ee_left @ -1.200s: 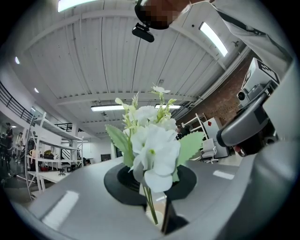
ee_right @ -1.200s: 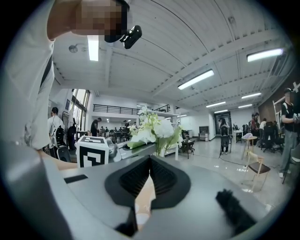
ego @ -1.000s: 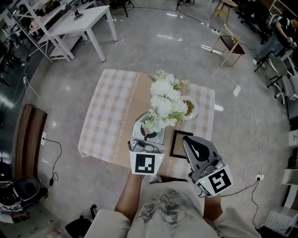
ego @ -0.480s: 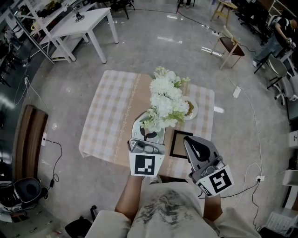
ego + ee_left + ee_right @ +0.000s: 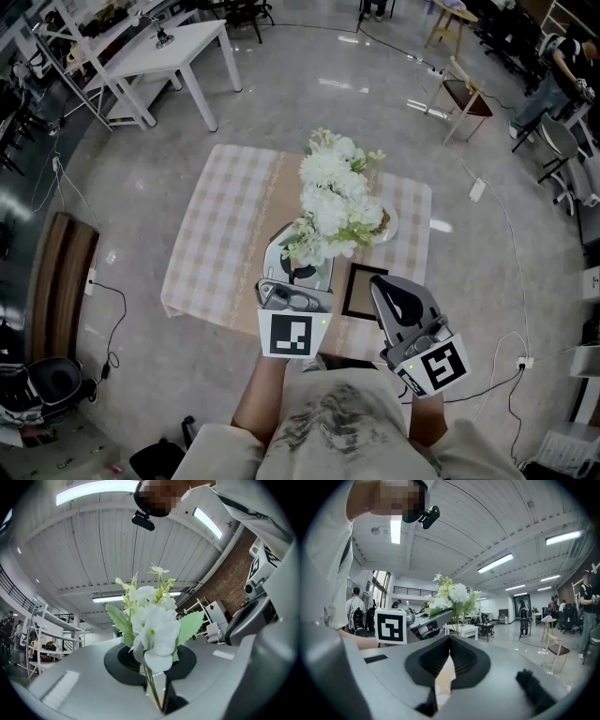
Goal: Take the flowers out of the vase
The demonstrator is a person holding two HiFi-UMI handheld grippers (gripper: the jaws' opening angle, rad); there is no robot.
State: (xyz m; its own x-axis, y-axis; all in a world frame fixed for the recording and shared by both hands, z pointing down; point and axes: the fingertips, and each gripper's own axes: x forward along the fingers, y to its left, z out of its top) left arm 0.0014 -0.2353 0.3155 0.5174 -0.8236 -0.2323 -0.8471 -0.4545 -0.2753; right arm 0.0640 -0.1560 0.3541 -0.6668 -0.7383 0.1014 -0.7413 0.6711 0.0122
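The left tongs [image 5: 158, 677] grip the stems of the flowers [image 5: 152, 620], which stand just above them. The bunch has risen slightly over the tabletop [image 5: 225, 216], so the lift-out looks under way. The right tongs [image 5: 449, 644] hang beside, closed and empty. No vase shows.

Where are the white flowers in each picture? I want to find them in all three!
Head view: the flowers are in the middle, over the checked table.
Left gripper view: in the middle, big and close, with the stems pinched between the jaws.
Right gripper view: small, just above the middle.
Shared landmark: the left gripper, which holds the stems in all three views.
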